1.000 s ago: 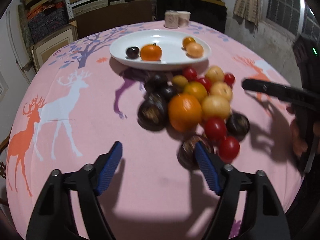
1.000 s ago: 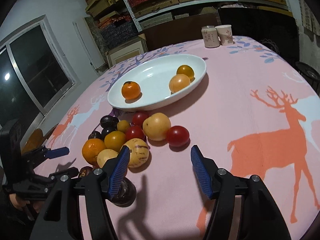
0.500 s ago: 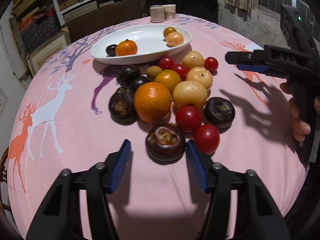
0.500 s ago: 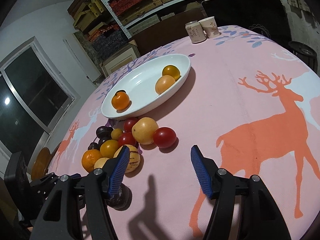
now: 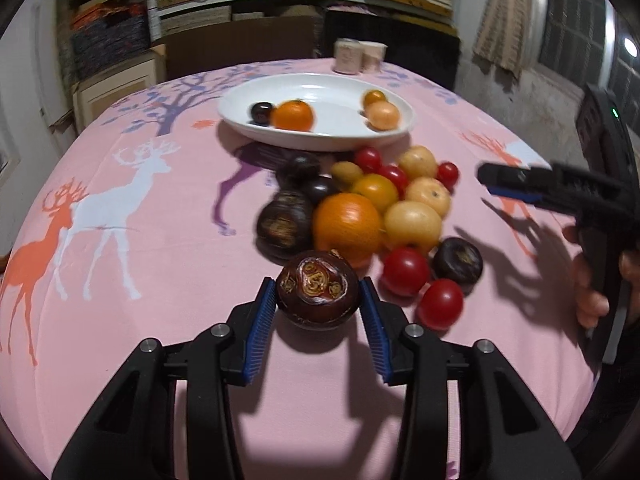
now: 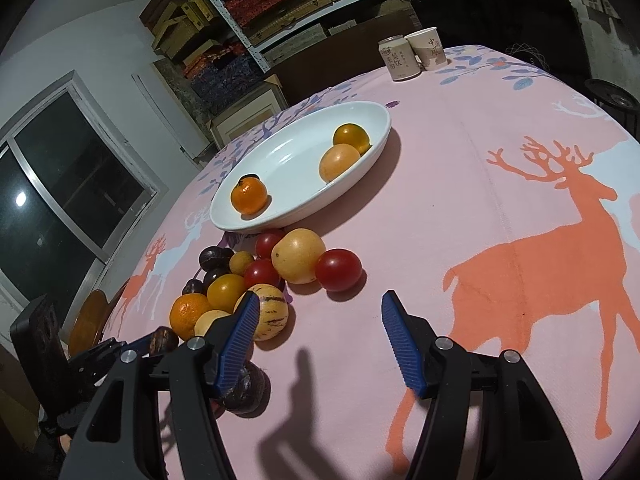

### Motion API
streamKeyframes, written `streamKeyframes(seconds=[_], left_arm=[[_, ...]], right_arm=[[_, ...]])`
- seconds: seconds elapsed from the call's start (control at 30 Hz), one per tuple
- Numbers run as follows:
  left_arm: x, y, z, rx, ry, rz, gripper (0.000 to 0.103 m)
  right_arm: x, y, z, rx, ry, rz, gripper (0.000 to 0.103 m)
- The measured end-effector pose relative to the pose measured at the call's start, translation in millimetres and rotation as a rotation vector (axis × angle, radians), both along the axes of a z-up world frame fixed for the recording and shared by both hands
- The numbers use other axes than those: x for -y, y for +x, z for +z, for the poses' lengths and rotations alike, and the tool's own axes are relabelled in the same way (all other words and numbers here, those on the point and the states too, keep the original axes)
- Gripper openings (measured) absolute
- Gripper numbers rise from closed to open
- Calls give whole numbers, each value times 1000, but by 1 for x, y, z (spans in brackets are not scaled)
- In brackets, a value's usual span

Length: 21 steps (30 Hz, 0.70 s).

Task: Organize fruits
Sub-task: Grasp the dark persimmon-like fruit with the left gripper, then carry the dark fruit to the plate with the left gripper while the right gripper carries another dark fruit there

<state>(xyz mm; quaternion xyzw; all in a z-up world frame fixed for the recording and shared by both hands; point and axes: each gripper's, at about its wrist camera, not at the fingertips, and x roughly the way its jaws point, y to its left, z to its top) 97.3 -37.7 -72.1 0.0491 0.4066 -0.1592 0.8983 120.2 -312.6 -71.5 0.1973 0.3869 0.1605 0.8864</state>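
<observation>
My left gripper (image 5: pixel 318 306) is shut on a dark brown mangosteen (image 5: pixel 318 294), both blue pads against its sides, just above the cloth at the near end of a fruit pile. The pile holds a large orange (image 5: pixel 346 222), yellow fruits, red tomatoes (image 5: pixel 440 304) and more dark fruits. A white oval plate (image 5: pixel 320 136) behind it holds an orange, a dark fruit and two yellow-orange fruits. My right gripper (image 6: pixel 316 332) is open and empty, hovering right of the pile (image 6: pixel 264 280); it also shows at the right of the left wrist view (image 5: pixel 516 186).
The round table has a pink cloth (image 6: pixel 500 240) with deer prints. A can (image 6: pixel 396 58) and a paper cup (image 6: pixel 430 48) stand at the far edge. Shelves with boxes line the wall behind.
My left gripper moved forward and closed from open onto the mangosteen. My right gripper stayed open and shifted only slightly.
</observation>
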Motion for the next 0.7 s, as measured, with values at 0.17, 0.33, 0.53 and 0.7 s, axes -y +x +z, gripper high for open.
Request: streamKeyframes(seconds=[0.17, 0.33, 0.53, 0.7], left_arm=[[-3, -1, 1, 12, -15, 8, 42], [1, -4, 1, 19, -4, -6, 42], [0, -3, 0, 16, -15, -13, 42], [-2, -4, 1, 15, -21, -4, 42]], right_arm=[[-36, -14, 8, 16, -149, 120, 64], [-72, -32, -1, -22, -283, 239, 60], [-79, -42, -1, -30, -340, 278, 59], [-97, -39, 1, -4, -417, 289, 58]])
